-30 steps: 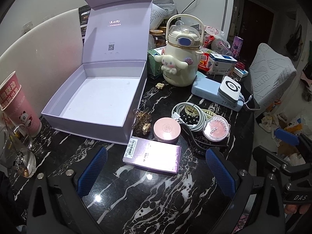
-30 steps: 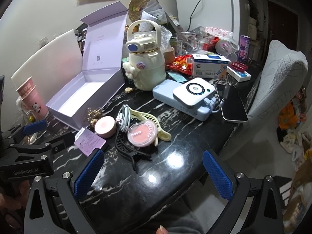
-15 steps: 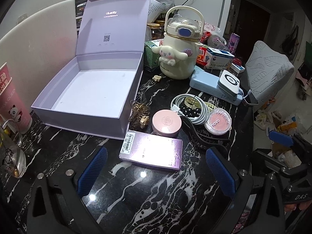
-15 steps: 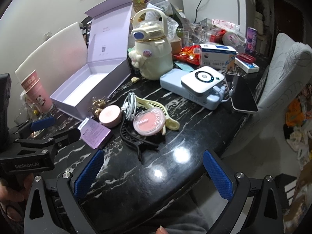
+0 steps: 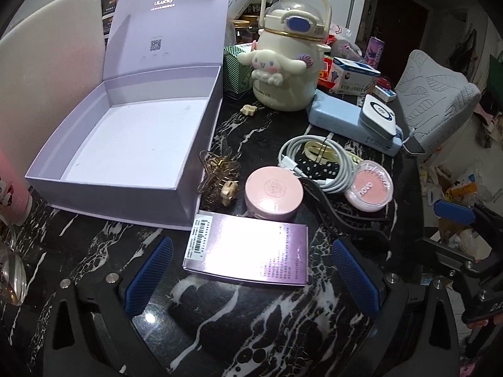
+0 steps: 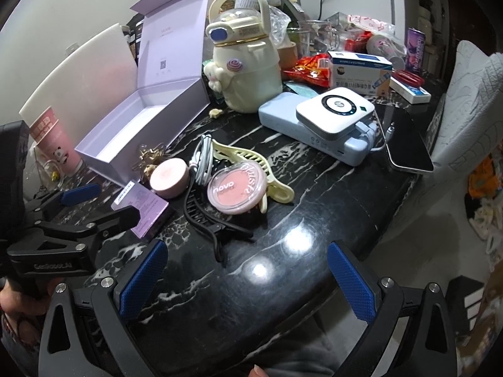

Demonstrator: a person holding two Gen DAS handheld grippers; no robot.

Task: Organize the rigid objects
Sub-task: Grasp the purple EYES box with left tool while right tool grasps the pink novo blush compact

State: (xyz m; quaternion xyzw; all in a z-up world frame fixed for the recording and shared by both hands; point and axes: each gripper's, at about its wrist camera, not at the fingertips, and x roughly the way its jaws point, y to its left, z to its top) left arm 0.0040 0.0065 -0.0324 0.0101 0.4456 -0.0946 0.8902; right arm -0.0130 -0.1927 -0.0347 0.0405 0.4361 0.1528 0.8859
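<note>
Over the last second the left gripper point(image 5: 250, 278) has been brought forward and lower toward the purple flat carton point(image 5: 246, 253), which is now seen between its blue-padded fingers point(image 5: 147, 278), spread wide apart and not touching it. The carton lies flat on the black marble bench point(image 5: 251, 330), just in front of the open lilac box point(image 5: 125, 144), whose floor is bare, and touching or nearly touching the pink round compact point(image 5: 273, 190). Beside these lie the blush compact point(image 6: 237, 190), the coiled white cable point(image 5: 317, 165) and the black hair claw point(image 6: 213, 220), all apparently unmoved. The right gripper point(image 6: 248, 282) has been drawn a little closer to the bench edge; its fingers are likewise wide apart and nothing is held. From this approach, the carton is judged to be the first item lined up for grasping, and nothing has yet been placed in the box.
</note>
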